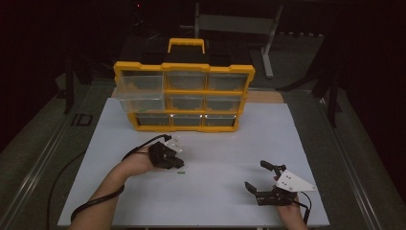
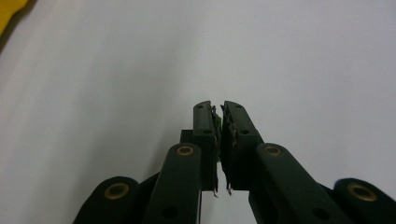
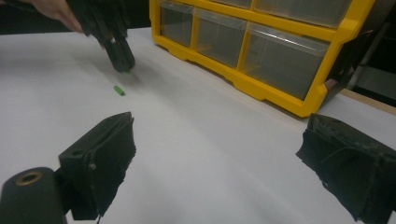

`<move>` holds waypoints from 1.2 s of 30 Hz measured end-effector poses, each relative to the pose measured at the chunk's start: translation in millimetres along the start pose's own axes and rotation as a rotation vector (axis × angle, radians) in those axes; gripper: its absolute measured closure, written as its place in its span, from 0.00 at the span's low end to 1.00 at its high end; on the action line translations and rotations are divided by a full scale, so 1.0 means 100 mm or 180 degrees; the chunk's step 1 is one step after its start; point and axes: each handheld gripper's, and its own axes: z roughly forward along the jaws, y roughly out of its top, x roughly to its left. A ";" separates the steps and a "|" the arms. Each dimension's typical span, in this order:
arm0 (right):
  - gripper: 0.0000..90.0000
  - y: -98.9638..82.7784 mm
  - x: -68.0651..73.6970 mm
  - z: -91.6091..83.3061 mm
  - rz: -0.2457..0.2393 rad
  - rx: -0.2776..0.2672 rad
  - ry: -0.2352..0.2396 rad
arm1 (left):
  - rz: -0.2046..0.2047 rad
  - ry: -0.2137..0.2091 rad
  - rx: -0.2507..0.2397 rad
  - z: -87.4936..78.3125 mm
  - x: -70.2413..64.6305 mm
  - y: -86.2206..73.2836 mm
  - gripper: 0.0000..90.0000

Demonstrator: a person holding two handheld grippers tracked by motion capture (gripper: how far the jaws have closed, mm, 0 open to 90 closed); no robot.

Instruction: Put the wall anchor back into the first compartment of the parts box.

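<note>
We see our left claw (image 2: 218, 108) clenched on a small green piece (image 2: 218, 122), its tips down on the white worktop (image 1: 225, 143) left of the middle, nearer the front edge. A second green piece (image 3: 119, 90) lies on the worktop just beside that claw. Our right claw (image 1: 261, 177) is released, jaws wide, near the front right corner. The yellow drawer organizer (image 1: 184, 96) stands at the far edge.

The table (image 1: 215, 191) lies open between the two hands. A yellow drawer organizer (image 1: 184, 96) blocks the far edge, and one small green piece (image 1: 180, 172) lies just beside the left claw (image 1: 178, 163).
</note>
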 end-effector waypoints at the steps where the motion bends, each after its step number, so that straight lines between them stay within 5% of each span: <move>1: 0.10 0.00 0.00 0.00 0.0002 -0.0001 0.0005 | 0.0006 -0.0010 -0.0037 -0.04 -0.01 0.00 0.93; 10: 0.10 0.00 0.00 0.00 0.0014 -0.0012 -0.0003 | 0.0041 -0.0068 -0.0120 -0.44 -0.11 -0.02 0.93; 36: 0.11 0.00 -0.01 -0.01 0.0007 -0.0023 -0.0018 | 0.0290 0.0228 -0.0333 -1.57 -0.31 0.19 0.93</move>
